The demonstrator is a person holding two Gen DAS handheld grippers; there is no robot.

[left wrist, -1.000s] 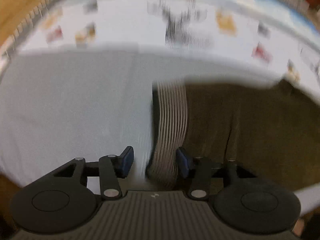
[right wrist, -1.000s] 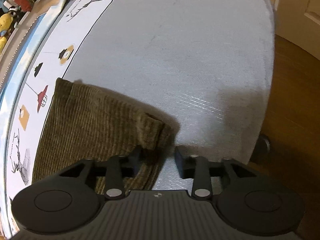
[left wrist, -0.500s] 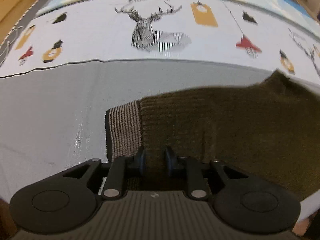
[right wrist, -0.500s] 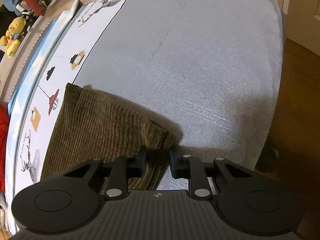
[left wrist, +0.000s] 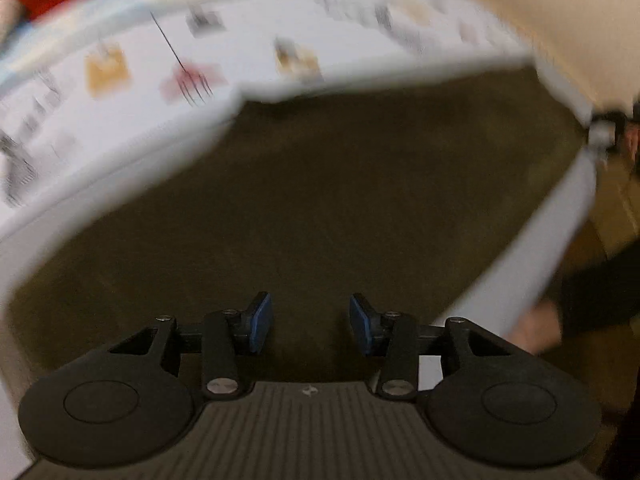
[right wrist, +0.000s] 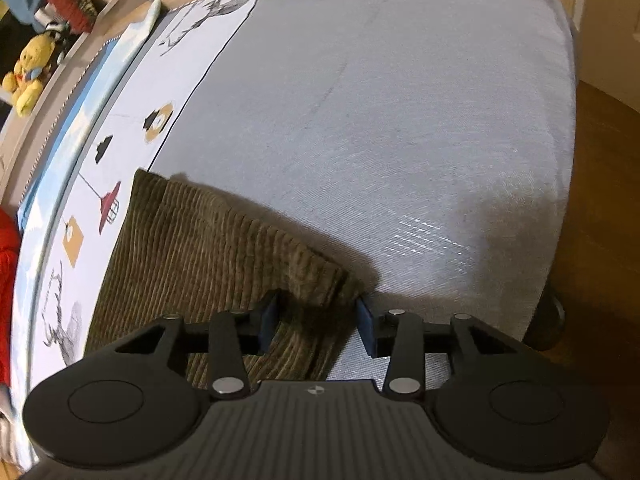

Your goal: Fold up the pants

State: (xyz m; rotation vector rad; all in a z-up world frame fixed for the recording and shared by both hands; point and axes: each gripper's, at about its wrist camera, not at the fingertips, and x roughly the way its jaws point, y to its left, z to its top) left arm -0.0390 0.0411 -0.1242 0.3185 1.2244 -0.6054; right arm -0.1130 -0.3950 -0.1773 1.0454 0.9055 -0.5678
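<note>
Left gripper [left wrist: 306, 328]: jaws apart, empty, over the pants [left wrist: 320, 208]; view blurred. Pants: olive corduroy, flat on the bed [right wrist: 400, 120]. Right gripper [right wrist: 318, 322]: jaws apart, straddling the corner. Advice: square edges, smooth before creasing.

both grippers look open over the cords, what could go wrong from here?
1. The right gripper is open with the corner of the pants between its pads; closing may catch only the bunched edge and slip.
2. The left gripper view is motion-blurred, open over the cloth: a poor moment to grasp.
</note>
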